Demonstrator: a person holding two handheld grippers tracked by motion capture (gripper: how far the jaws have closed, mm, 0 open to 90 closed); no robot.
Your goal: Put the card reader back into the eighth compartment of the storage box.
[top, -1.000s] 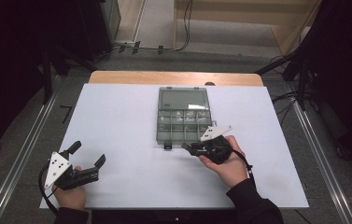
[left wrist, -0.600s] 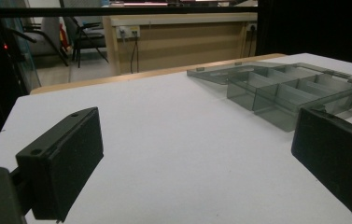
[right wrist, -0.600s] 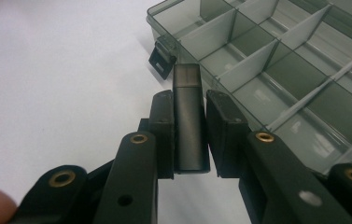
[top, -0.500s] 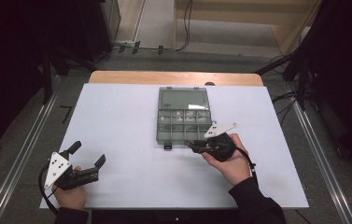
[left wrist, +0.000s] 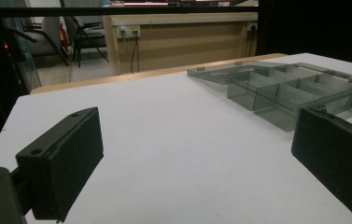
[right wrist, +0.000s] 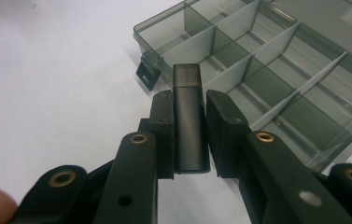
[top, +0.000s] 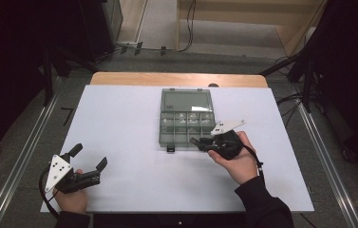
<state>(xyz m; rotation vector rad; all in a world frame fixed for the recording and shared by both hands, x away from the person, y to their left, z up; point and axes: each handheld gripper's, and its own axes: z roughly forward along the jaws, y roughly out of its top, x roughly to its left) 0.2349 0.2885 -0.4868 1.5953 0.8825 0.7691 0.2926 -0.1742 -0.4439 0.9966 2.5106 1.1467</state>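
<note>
Two grippers were in the high view: left gripper (top: 89, 158) at lower left of the frame, jaws spread wide with nothing between them, resting low over the white table (top: 119, 123). Right gripper (top: 196, 141) sat just right of centre, held by the right hand (top: 236, 159), tips at the near right corner of the clear compartment box (top: 186, 118). Right gripper view: right gripper (right wrist: 190, 119) clamped on a small dark rectangular block (right wrist: 190, 126), block upright between the pads and sticking out past the tips, pointing at the box (right wrist: 267, 60). Block hung over the near edge of the box by the front row of cells; couldn't tell if it touched the wall. Black latch (right wrist: 146, 74) hung off the box's front edge, left of the block in that view; same latch (top: 171, 149) showed at the box's near edge in the high view. Box lid lay open flat on the far side. Left gripper view: box (left wrist: 285, 93) at upper right of the frame, well apart from that gripper's own jaws, cells looked empty from there. Wooden table edge (top: 176, 79) ran along the far side of the white surface.
</note>
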